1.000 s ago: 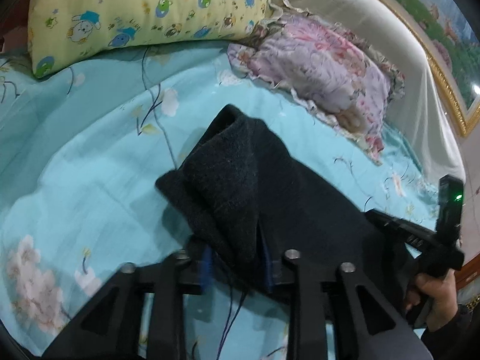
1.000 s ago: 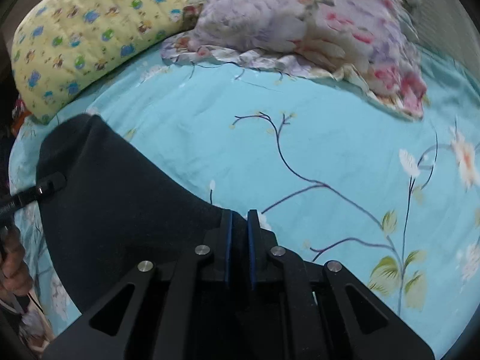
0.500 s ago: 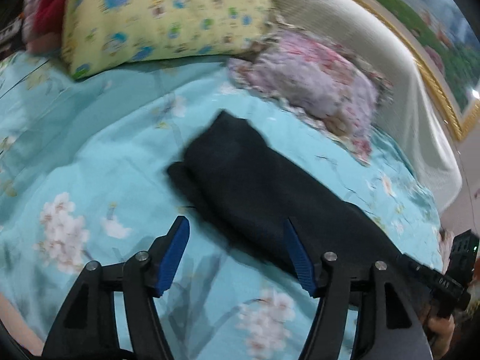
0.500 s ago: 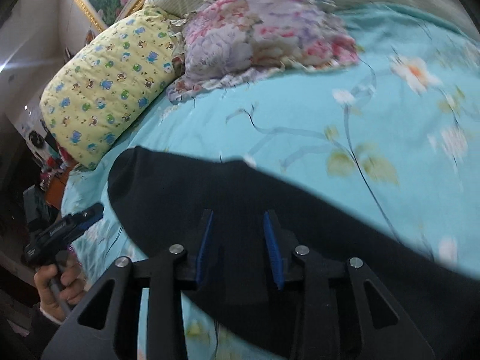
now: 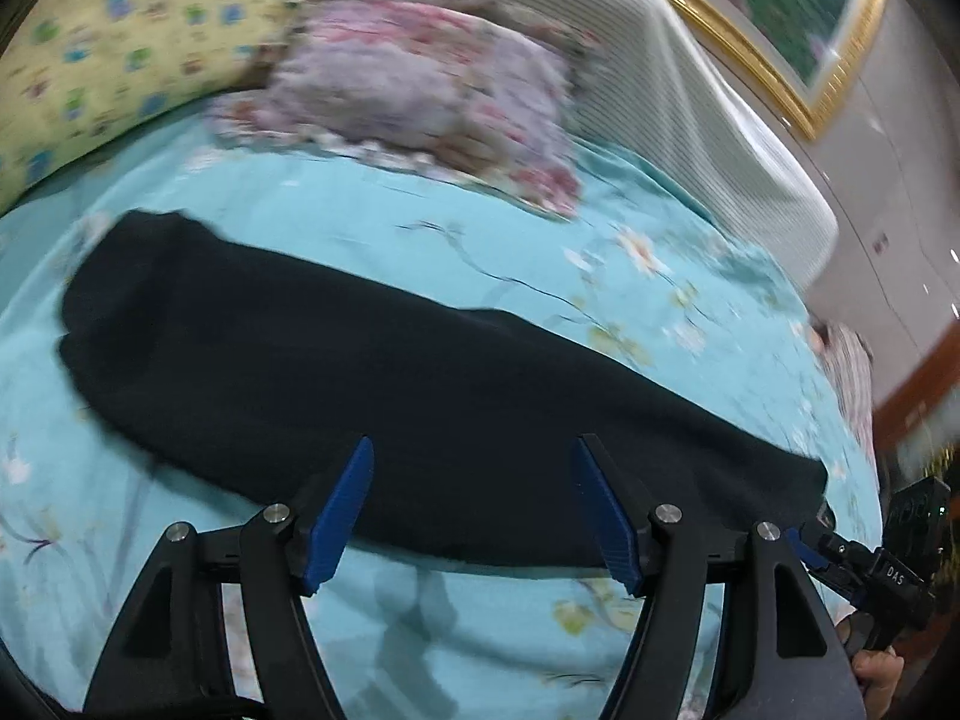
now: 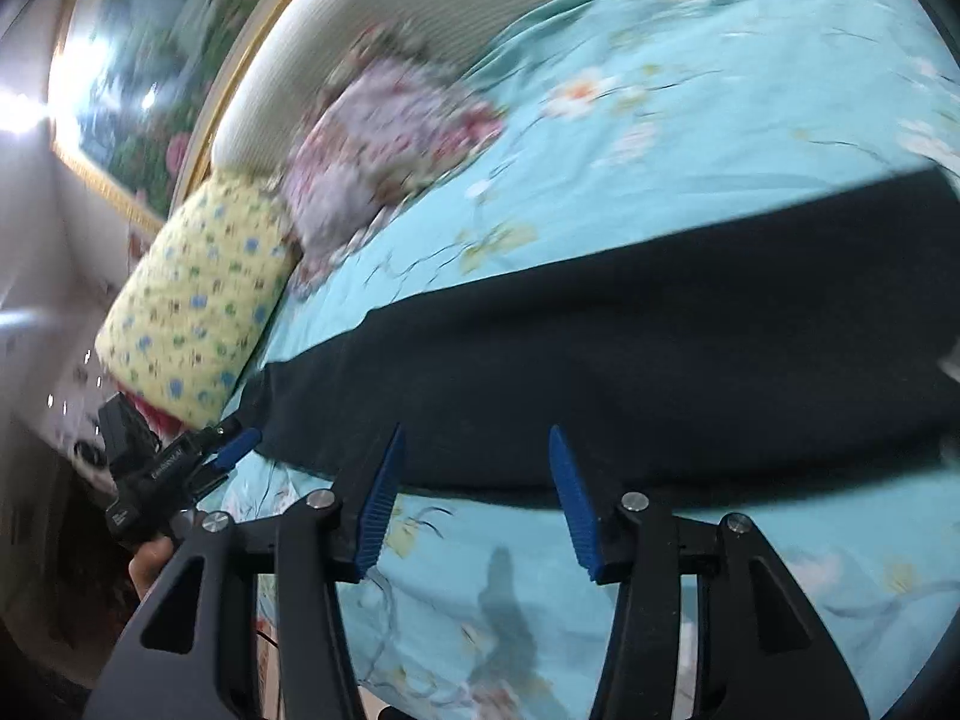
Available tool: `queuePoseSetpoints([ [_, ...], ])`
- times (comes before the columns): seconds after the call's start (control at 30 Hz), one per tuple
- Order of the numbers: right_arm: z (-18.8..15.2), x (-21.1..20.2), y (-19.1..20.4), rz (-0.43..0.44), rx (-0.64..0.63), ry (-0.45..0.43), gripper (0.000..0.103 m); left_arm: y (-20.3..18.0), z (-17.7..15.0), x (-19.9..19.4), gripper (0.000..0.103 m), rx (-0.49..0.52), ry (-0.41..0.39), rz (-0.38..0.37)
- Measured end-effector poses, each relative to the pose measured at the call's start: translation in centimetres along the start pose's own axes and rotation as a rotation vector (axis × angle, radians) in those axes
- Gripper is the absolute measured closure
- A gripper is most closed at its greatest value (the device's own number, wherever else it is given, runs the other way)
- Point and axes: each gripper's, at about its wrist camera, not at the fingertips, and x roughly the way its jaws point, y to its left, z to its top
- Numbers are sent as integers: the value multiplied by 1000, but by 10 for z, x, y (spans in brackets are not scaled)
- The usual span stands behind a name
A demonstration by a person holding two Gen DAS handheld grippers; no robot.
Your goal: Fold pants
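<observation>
The black pants lie flat as a long folded strip across the turquoise floral bedsheet. My left gripper hovers over their near edge, its jaws opening, with nothing pressed between the blue pads. From the right wrist the same pants stretch across the picture. My right gripper is above the near edge too, jaws opening and holding nothing. The left gripper shows at the left end of the pants in the right wrist view, held by a hand. The right gripper shows at the strip's right end in the left wrist view.
A yellow cartoon-print pillow and a pink floral pillow lie at the head of the bed. Behind them is a white padded headboard and a gold-framed painting. A person's hand holds the left gripper.
Both grippers let go of the black pants and opened. The pants went from bunched and lifted to lying flat in a long strip, and both grippers pulled back toward the near edge.
</observation>
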Motion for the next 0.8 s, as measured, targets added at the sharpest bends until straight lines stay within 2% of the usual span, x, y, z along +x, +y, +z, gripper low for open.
queuePoseSetpoints([
  [0.07,-6,-9,-10,-32,25,4,46,-18,-1,8,34,39,20,-21],
  [0.2,-19,-26,-34,-33,116,5,44,-53,-1,21,30,118,49,-62],
  [0.43,-23,-66,-75,-132,272,-119,42,-117,2,48,29,281,102,-99],
  [0.53,-24,-77,-94,-155,347,-150,42,-134,6,57,29,307,127,-120],
  [0.8,-17,-75,-104,-119,427,-190,42,-182,11,83,27,388,185,-144],
])
